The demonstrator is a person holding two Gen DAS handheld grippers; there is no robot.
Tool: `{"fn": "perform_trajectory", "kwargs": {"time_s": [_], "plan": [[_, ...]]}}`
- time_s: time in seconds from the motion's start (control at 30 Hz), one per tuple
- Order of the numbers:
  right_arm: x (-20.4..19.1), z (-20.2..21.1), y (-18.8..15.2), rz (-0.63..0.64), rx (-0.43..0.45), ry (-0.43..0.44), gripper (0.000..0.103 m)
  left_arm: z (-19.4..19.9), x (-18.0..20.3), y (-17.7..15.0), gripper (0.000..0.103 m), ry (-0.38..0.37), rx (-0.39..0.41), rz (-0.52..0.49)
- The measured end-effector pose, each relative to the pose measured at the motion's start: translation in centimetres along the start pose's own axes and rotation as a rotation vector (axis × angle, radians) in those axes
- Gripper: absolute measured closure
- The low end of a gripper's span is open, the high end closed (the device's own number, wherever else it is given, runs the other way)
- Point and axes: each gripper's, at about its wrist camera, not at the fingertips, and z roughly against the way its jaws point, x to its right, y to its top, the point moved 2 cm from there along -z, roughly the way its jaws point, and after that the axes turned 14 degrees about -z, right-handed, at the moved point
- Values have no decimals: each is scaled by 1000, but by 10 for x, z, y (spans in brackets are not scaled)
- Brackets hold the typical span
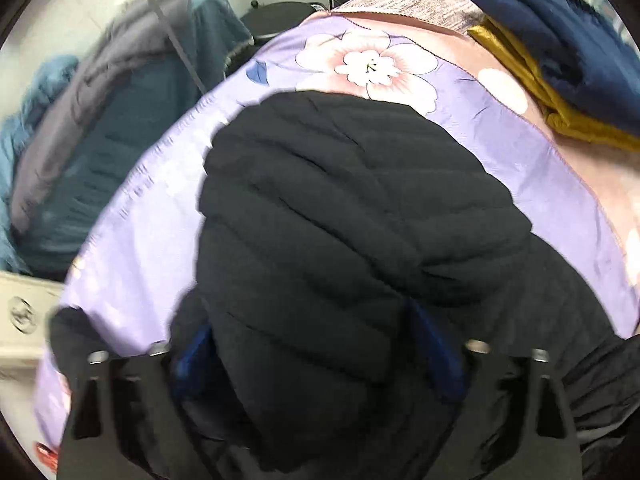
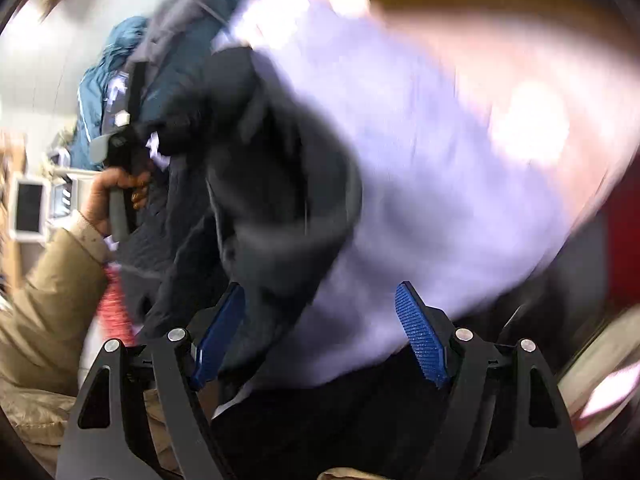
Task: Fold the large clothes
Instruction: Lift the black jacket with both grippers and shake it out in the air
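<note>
**Desk:** What does the left wrist view show?

**Photographer:** A black quilted jacket [image 1: 352,216] bunched on a lilac floral sheet [image 1: 560,184] over the worktop. The left gripper [image 1: 316,356] sits with its blue pads set wide and the padded cloth filling the space between them; whether it is truly pinching, I cannot tell.

**Desk:** And the right?

**Photographer:** The right gripper [image 2: 320,340] is spread, nothing held, dark fabric just ahead of its left pad. That view is heavily blurred. The person's left hand [image 2: 116,196] shows at its left edge.

**Desk:** Which way does the jacket run?

**Photographer:** In the left view, its long axis leads from the gripper away toward the sheet's flower print, quilt seams crossing it.

**Desk:** The risk?

**Photographer:** Likely the slippery bulk sliding from a loose hold, or dragging the sheet with it. A navy and mustard garment [image 1: 560,52] lies near the far edge and could be nudged.
</note>
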Motion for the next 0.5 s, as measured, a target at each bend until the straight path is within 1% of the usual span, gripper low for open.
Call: {"fn": "perform_trajectory", "kwargs": {"time_s": [0.03, 0.07, 0.1, 0.13, 0.17, 0.2, 0.23, 0.27, 0.3, 0.33, 0.37, 0.4, 0.43, 0.47, 0.5], "plan": [[-1, -8, -4, -15, -54, 46, 26, 1, 0, -4, 40, -18, 12, 18], [-7, -24, -6, -15, -127, 115, 26, 3, 1, -5, 45, -27, 22, 24], [-12, -36, -6, -5, -174, 162, 26, 8, 1, -8, 54, -35, 35, 30], [-18, -50, -6, 6, -198, 186, 26, 13, 1, -10, 68, -43, 44, 38], [-23, -63, -1, 17, -193, 157, 30, 18, -1, -11, 75, -75, 59, 58], [-25, -72, 5, 26, -156, 64, 55, 25, -2, -14, 84, -100, 71, 82], [-27, -78, 10, 28, -131, 9, 75, 35, -6, -18, 88, -113, 86, 105], [-31, -80, 13, 28, -121, 10, 85, 49, -11, -21, 89, -108, 113, 126], [-41, -77, 15, 62, -106, 27, 90, 59, -13, -24, 91, -98, 133, 134], [-57, -67, 15, 138, -73, 34, 91, 71, -18, -27, 92, -79, 156, 146], [-71, -58, 15, 206, -34, 34, 93, 93, -27, -32, 93, -53, 196, 180], [-95, -37, 14, 322, 50, 35, 94, 111, -36, -36, 94, -49, 235, 218], [-112, -22, 15, 387, 104, 42, 94, 133, -47, -41, 94, -46, 283, 264], [-129, -5, 17, 442, 158, 55, 95, 168, -61, -50, 95, -22, 350, 314], [-151, 19, 20, 491, 223, 83, 96, 195, -70, -56, 95, 7, 399, 334]]}}
